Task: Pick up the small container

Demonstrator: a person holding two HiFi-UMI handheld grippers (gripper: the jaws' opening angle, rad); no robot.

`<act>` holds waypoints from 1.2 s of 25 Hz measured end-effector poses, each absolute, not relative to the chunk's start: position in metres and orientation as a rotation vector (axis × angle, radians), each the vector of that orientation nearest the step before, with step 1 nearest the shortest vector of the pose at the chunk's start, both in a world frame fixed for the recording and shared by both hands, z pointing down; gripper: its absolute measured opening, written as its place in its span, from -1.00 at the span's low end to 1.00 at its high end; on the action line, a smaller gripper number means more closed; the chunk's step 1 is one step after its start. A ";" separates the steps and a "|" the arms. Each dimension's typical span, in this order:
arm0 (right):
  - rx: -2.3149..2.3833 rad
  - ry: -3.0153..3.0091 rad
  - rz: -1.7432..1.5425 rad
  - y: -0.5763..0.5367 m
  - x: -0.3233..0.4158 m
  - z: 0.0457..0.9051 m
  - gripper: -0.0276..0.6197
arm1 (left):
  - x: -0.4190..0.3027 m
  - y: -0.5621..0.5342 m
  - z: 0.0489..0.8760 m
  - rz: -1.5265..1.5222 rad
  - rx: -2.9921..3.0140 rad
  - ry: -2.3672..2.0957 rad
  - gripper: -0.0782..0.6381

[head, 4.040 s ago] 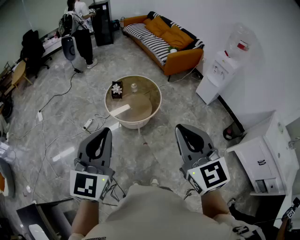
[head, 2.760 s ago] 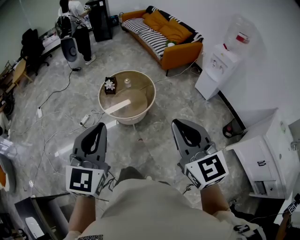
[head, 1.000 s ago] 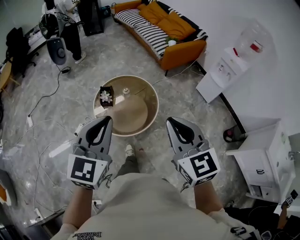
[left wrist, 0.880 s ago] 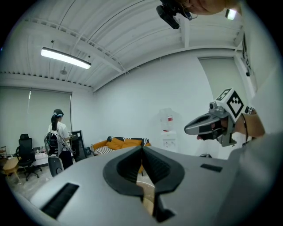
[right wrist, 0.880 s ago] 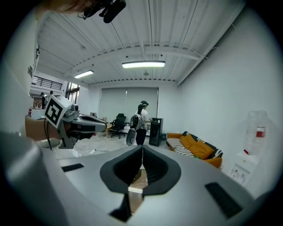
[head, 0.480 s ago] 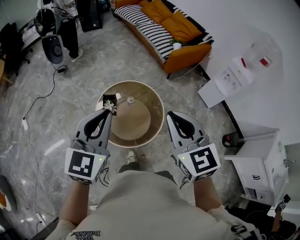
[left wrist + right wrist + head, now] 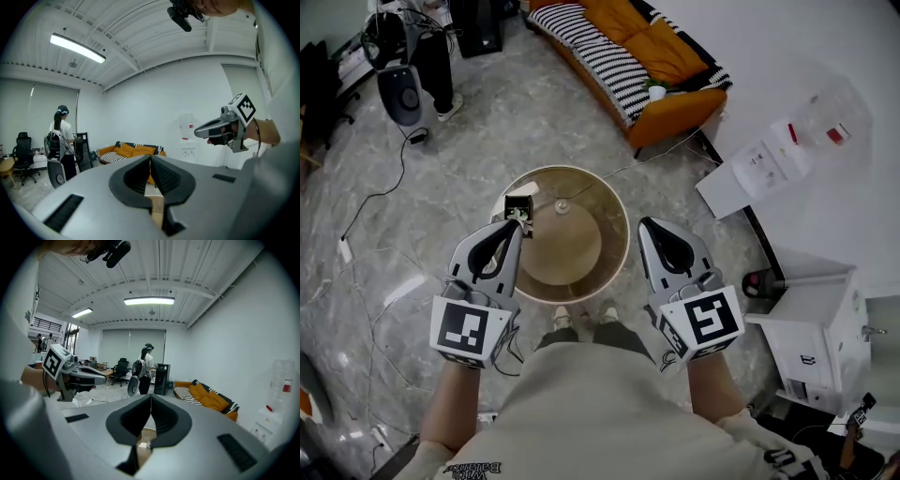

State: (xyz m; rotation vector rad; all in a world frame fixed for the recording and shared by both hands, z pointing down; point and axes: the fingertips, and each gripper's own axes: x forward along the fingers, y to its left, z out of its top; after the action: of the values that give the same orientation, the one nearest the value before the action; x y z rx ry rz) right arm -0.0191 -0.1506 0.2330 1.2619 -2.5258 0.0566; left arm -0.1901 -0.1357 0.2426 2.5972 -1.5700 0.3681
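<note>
Sitting upright on the round tabletop [image 7: 581, 251], toward its far side & about mid-width, is the small container [image 7: 562, 206]. It is pale and too small to make out further. Just left of it, w/ a gap btwn them, stands a dark box [image 7: 518, 204] w/ something white & flower-like on top, close to the tabletop's far-left rim.

Neither claw touches the container. The left claw [image 7: 517, 226] is over the tabletop's left part, its tip right at the near side of the dark box. Can't tell from the head view if it touches the box. The left gripper view shows its jaws pressed together w/ nothing btwn them. The right claw [image 7: 645, 225] is at the tabletop's right rim, well right of the container. The right gripper view shows its jaws likewise closed & empty. Both claws point away from the wearer, roughly parallel, w/ the tabletop btwn them.

Around it is grey marble-look floor [image 7: 441, 159] w/ a cable [image 7: 375, 202] trailing at left. Beyond the tabletop is an orange sofa [image 7: 670, 56] w/ a striped cover. A water dispenser [image 7: 764, 164] & a white cabinet [image 7: 811, 323] line the right wall. Another person [image 7: 61, 136] stands at the room's far end.
</note>
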 end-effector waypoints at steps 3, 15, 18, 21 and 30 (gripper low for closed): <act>1.242 -2.526 0.085 -0.163 -0.016 0.240 -0.92 | -0.187 -0.146 0.245 0.373 2.572 -1.604 -0.76; 1.204 -2.558 0.145 -0.228 0.004 0.264 -0.92 | -0.169 -0.200 0.264 0.333 2.492 -1.682 -0.76; 1.197 -2.571 0.155 -0.245 0.008 0.273 -0.92 | -0.163 -0.219 0.269 0.330 2.519 -1.713 -0.76; 1.190 -2.569 0.167 -0.268 0.008 0.289 -0.92 | -0.157 -0.243 0.279 0.324 2.544 -1.708 -0.54; 1.134 -2.526 0.267 -0.327 0.009 0.362 -0.92 | -0.137 -0.308 0.365 0.387 2.565 -1.662 0.00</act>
State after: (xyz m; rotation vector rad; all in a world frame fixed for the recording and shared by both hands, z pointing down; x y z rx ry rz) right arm 0.0090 -0.3267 0.3625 1.1338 -2.5262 0.2667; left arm -0.1372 -0.3085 0.3651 2.5650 -1.6621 0.3870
